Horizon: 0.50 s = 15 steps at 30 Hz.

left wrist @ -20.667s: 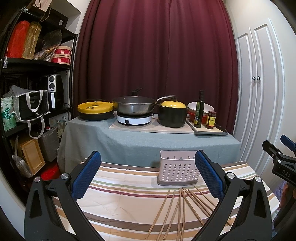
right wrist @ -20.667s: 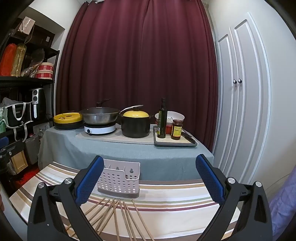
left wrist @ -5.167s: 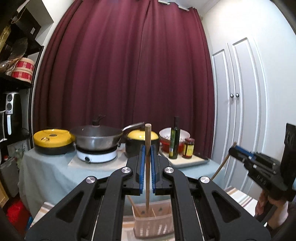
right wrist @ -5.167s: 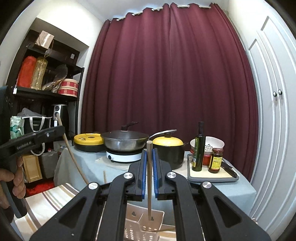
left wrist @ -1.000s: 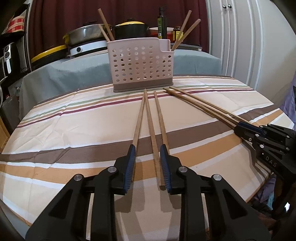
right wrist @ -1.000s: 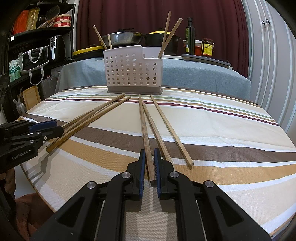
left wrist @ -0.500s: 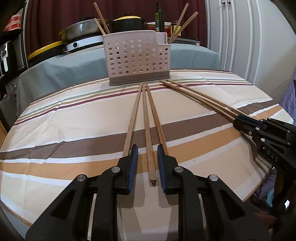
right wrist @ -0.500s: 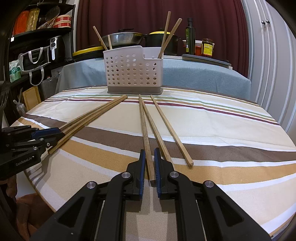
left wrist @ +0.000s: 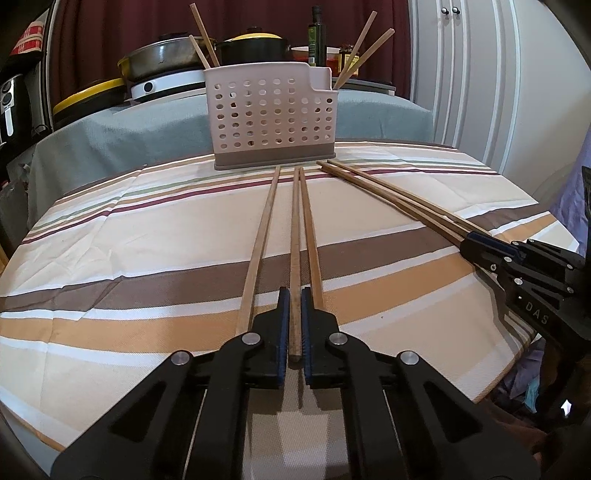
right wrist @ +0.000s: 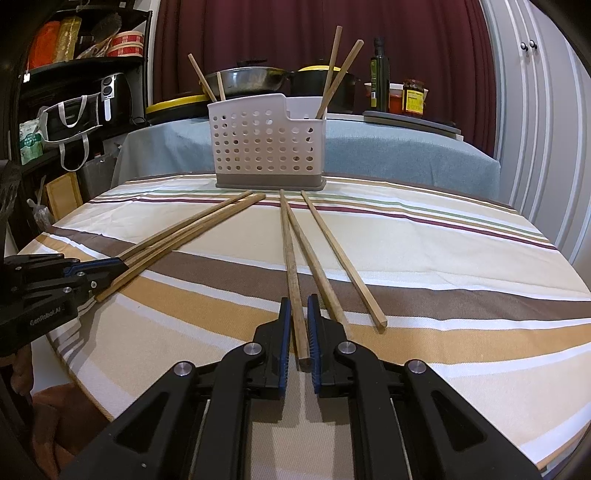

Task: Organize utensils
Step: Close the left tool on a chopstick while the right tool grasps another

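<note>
A white perforated utensil holder (left wrist: 273, 114) (right wrist: 266, 147) stands at the far side of the striped table (left wrist: 129, 236). Chopsticks stick out of it at both ends, on the left (left wrist: 201, 33) and on the right (right wrist: 338, 70). Several wooden chopsticks lie in two fans in front of it. My left gripper (left wrist: 294, 295) is shut on the near end of the middle chopstick (left wrist: 294, 240) of its fan. My right gripper (right wrist: 298, 302) is shut on the near end of the leftmost chopstick (right wrist: 290, 251) of the other fan. Each gripper also shows in the other's view, the right gripper (left wrist: 480, 240) and the left gripper (right wrist: 110, 264).
Behind the table a grey-covered counter (right wrist: 388, 147) carries a wok, a black pot with a yellow lid, an oil bottle (right wrist: 379, 74) and a jar. A dark shelf (right wrist: 74, 92) with bags stands at the left, white cupboard doors (left wrist: 472, 74) at the right. The table's near edge lies under both grippers.
My left gripper's fingers have narrowed from open to shut on the middle chopstick. My right gripper has stayed shut on its chopstick and has hardly moved.
</note>
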Available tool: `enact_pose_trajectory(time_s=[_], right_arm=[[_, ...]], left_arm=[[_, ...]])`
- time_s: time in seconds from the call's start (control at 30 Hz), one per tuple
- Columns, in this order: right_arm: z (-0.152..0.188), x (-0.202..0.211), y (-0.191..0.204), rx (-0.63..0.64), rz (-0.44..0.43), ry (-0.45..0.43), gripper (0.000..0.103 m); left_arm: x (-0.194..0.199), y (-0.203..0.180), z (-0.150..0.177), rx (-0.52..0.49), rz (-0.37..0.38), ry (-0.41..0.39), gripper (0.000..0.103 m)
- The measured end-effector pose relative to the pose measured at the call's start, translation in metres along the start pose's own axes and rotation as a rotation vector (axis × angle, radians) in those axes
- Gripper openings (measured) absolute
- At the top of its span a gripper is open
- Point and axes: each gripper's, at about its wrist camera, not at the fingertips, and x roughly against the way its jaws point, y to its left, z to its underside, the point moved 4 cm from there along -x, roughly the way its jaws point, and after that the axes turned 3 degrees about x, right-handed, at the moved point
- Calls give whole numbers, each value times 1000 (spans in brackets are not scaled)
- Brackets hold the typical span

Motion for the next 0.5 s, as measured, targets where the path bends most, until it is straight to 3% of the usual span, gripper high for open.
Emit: enact_pose_trajectory(time_s=[0.3, 0.5], right_arm=[[-9, 10, 4, 14, -7, -29, 7], [-29, 29, 4, 14, 6, -83, 7]], left_arm=[[13, 1, -8, -12, -4, -47, 7], [35, 7, -25, -6, -9, -123, 7]])
